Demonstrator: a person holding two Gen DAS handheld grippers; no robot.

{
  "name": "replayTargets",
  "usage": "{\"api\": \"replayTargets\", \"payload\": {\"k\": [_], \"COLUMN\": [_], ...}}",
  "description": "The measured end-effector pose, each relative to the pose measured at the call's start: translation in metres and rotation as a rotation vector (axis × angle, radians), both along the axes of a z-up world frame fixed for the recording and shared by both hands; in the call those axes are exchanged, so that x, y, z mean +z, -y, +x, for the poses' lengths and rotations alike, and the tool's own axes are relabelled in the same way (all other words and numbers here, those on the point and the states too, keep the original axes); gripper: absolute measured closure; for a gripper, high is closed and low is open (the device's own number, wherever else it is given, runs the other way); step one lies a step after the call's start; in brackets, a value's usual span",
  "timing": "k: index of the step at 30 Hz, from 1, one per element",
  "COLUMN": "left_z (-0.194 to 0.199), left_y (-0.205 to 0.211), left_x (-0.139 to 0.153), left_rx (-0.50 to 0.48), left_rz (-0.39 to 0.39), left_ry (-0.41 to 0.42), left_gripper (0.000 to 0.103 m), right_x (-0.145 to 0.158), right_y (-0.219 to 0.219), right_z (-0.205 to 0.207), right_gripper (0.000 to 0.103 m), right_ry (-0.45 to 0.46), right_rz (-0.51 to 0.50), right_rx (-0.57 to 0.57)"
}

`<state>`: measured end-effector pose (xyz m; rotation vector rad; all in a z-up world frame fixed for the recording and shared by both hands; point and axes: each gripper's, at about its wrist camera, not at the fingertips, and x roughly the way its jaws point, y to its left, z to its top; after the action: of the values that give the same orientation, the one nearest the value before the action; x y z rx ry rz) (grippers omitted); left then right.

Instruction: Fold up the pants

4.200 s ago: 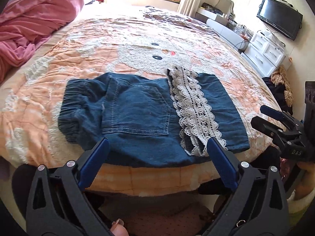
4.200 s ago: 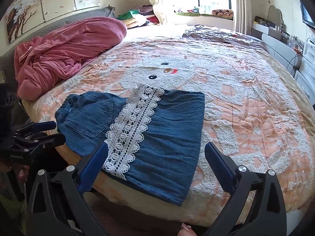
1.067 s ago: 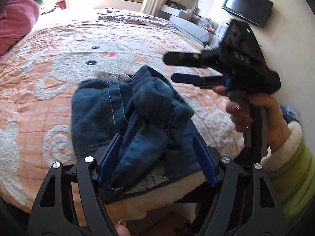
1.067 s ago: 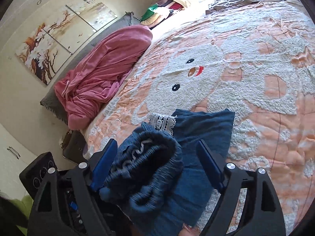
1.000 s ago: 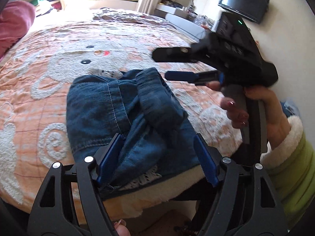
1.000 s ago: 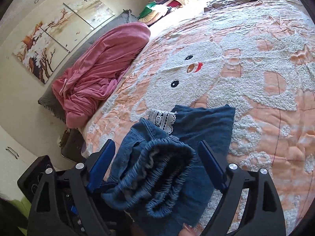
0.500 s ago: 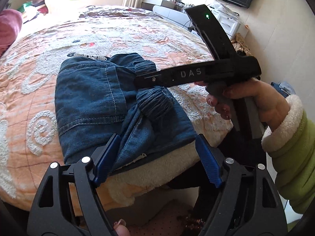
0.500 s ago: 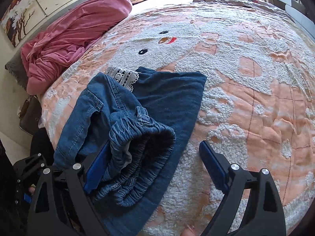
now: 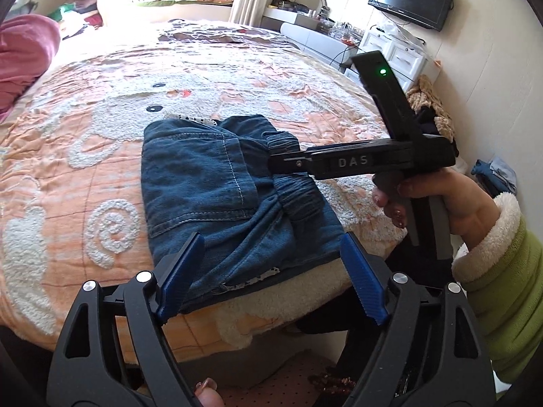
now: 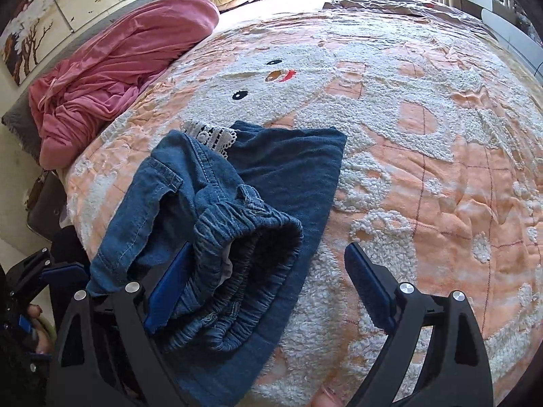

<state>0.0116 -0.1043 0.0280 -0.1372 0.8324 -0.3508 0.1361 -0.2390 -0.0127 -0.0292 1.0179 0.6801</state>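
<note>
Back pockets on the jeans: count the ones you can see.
1. A single stitched back pocket faces up on the folded jeans, left of the bunched elastic waistband. A second pocket may be hidden under the fold.

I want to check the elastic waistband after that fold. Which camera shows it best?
The right wrist view: the waistband bunches in the foreground, gathers clear, by the right gripper. In the left wrist view, that gripper's finger crosses and partly hides it.
</note>
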Motion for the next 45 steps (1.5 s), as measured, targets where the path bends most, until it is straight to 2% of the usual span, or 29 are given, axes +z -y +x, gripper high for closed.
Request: {"api": "replayTargets", "payload": {"k": [9,11,12,14,15,16,17,18,19,22,23,24,25,26,27,31,34,36,41,43,45], "left_z": [-0.002,-0.003,-0.003,-0.002,-0.002,-0.001,0.0,0.002,0.004,0.007,0.006,0.006,0.006,0.006,0.006,0.007,0.009,0.009,0.01,0.009,0.01], "left_y": [-0.011,-0.012,-0.012,-0.011,-0.009,-0.007,-0.004,-0.002,0.0,0.001,0.002,0.003,0.003,0.003,0.002,0.0,0.001,0.001,0.001,0.002,0.005], "left_x": [0.003,0.002,0.002,0.002,0.002,0.001,-0.001,-0.006,-0.01,-0.024,-0.026,-0.028,-0.03,-0.03,-0.031,-0.033,-0.033,-0.032,-0.03,-0.031,-0.032], "left_rx": [0.021,0.008,0.004,-0.015,-0.026,-0.039,-0.049,-0.063,-0.066,-0.084,-0.091,-0.099,-0.102,-0.1,-0.101,-0.1,-0.096,-0.093,-0.091,-0.09,-0.091], "left_rz": [0.001,0.002,-0.003,-0.01,-0.012,-0.007,0.0,0.006,0.013,0.004,0.004,0.01,0.016,0.014,0.008,-0.004,-0.002,0.0,0.004,0.002,0.003], "left_ry": [0.01,0.014,0.016,0.018,0.023,0.028,0.027,0.015,-0.002,-0.06,-0.068,-0.073,-0.076,-0.078,-0.082,-0.084,-0.083,-0.081,-0.08,-0.082,-0.085], "left_gripper": [0.028,0.039,0.048,0.051,0.056,0.063,0.066,0.073,0.08,0.081,0.081,0.081,0.081,0.081,0.081,0.081,0.081,0.081,0.081,0.081,0.081], "right_x": [0.04,0.048,0.051,0.054,0.054,0.053,0.051,0.048,0.043,0.026,0.018,0.011,0.006,0.004,0.006,0.02,0.017,0.008,-0.001,0.001,0.005], "right_y": [-0.004,-0.011,-0.016,-0.029,-0.036,-0.043,-0.051,-0.059,-0.069,-0.092,-0.098,-0.103,-0.107,-0.109,-0.11,-0.11,-0.118,-0.123,-0.122,-0.119,-0.115], "right_z": [-0.007,-0.002,0.002,0.012,0.018,0.024,0.031,0.037,0.043,0.05,0.05,0.05,0.047,0.044,0.04,0.037,0.044,0.05,0.055,0.055,0.052], "right_gripper": [0.014,0.014,0.014,0.014,0.016,0.019,0.027,0.036,0.038,0.039,0.046,0.064,0.072,0.086,0.094,0.094,0.094,0.094,0.094,0.09,0.081], "right_ry": [0.051,0.057,0.061,0.06,0.054,0.045,0.029,0.013,-0.001,-0.019,-0.024,-0.029,-0.033,-0.027,0.0,0.095,0.122,0.11,0.091,0.094,0.103], "right_rz": [0.074,0.08,0.078,0.068,0.067,0.064,0.059,0.051,0.029,-0.074,-0.117,-0.147,-0.16,-0.157,-0.158,-0.172,-0.22,-0.249,-0.235,-0.223,-0.212], "right_rx": [0.017,0.032,0.039,0.062,0.075,0.09,0.111,0.133,0.156,0.211,0.226,0.239,0.255,0.271,0.27,0.231,0.219,0.211,0.178,0.159,0.141]}}
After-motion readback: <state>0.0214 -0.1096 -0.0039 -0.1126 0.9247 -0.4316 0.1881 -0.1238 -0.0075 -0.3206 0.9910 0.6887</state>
